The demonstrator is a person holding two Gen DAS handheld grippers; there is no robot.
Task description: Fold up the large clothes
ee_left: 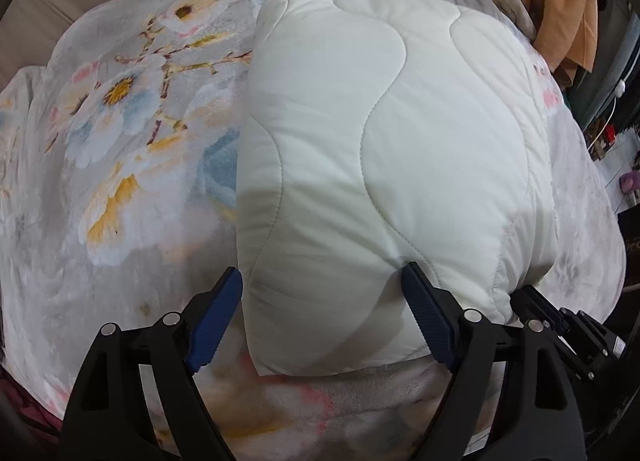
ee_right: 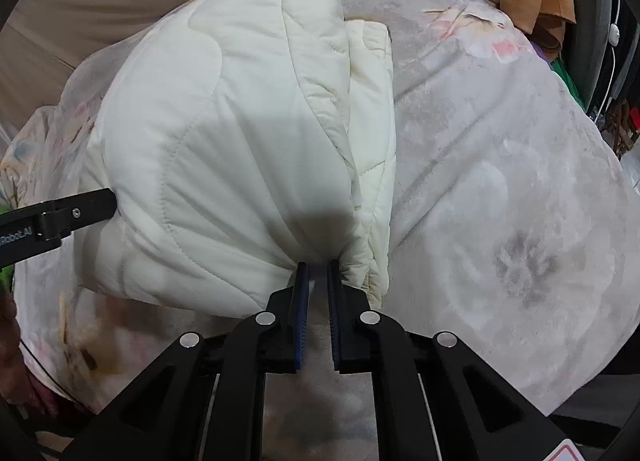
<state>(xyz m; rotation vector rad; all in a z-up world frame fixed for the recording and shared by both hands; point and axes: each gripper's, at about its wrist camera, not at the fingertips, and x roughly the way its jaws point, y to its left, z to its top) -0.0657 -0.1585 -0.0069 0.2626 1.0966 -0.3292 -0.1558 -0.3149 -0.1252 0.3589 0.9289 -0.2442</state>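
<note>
Left gripper (ee_left: 320, 281): I see both black arms splayed wide, blue-padded fingers (ee_left: 218, 321) angled steeply down onto the white quilted jacket (ee_left: 384, 149). Its near left corner lies between the jaws; the left pad stands just off the jacket's left edge, the right pad rests on its top surface. No clamp.

Right gripper (ee_right: 316, 267): arms drawn in, blue pads nearly parallel with a narrow slit between, tips pinching gathered fabric at the jacket's near right edge. Pitched downward.

From the right wrist, one left-gripper finger (ee_right: 86, 207) touches the jacket's left side.
</note>
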